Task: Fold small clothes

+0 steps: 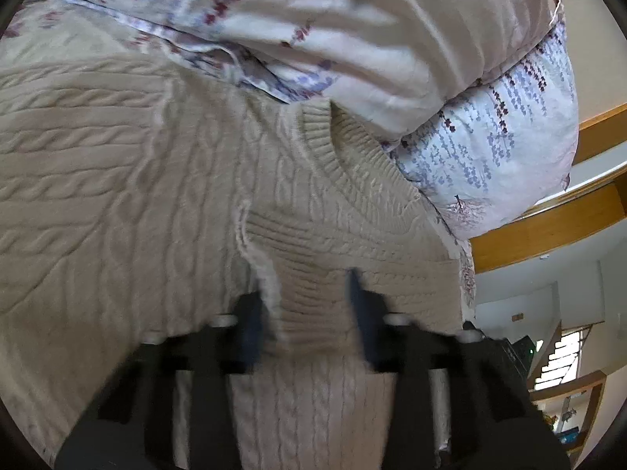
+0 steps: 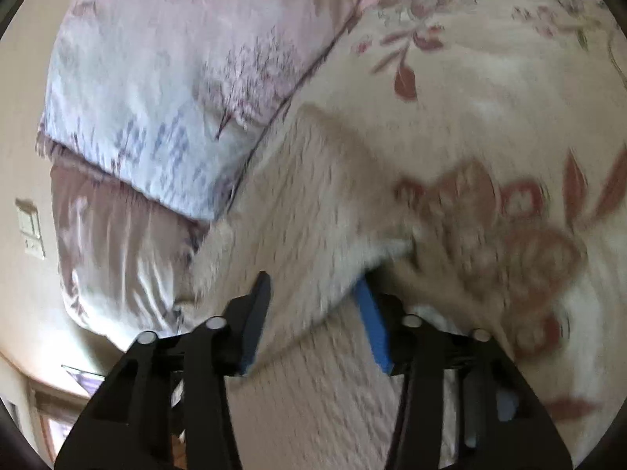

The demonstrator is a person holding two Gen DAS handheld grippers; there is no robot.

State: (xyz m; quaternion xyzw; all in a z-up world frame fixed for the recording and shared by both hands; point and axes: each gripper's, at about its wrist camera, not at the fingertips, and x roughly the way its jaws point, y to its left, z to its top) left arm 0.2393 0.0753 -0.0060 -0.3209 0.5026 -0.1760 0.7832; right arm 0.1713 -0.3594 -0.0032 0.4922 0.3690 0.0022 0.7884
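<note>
Beige cable-knit sweater (image 1: 129,180) lies spread on the floral bedsheet (image 2: 490,90), collar up against the folded duvet (image 1: 392,39). Left claw (image 1: 309,309) is over the sweater's near right part, just below the collar; a ribbed fold sits between its fingers (image 1: 362,313), but the frame is blurred and the pads show no clear press, so grip can't be confirmed. Right claw (image 2: 313,313) straddles a sweater edge; jaws part-open, pads not visibly pressing.
</note>
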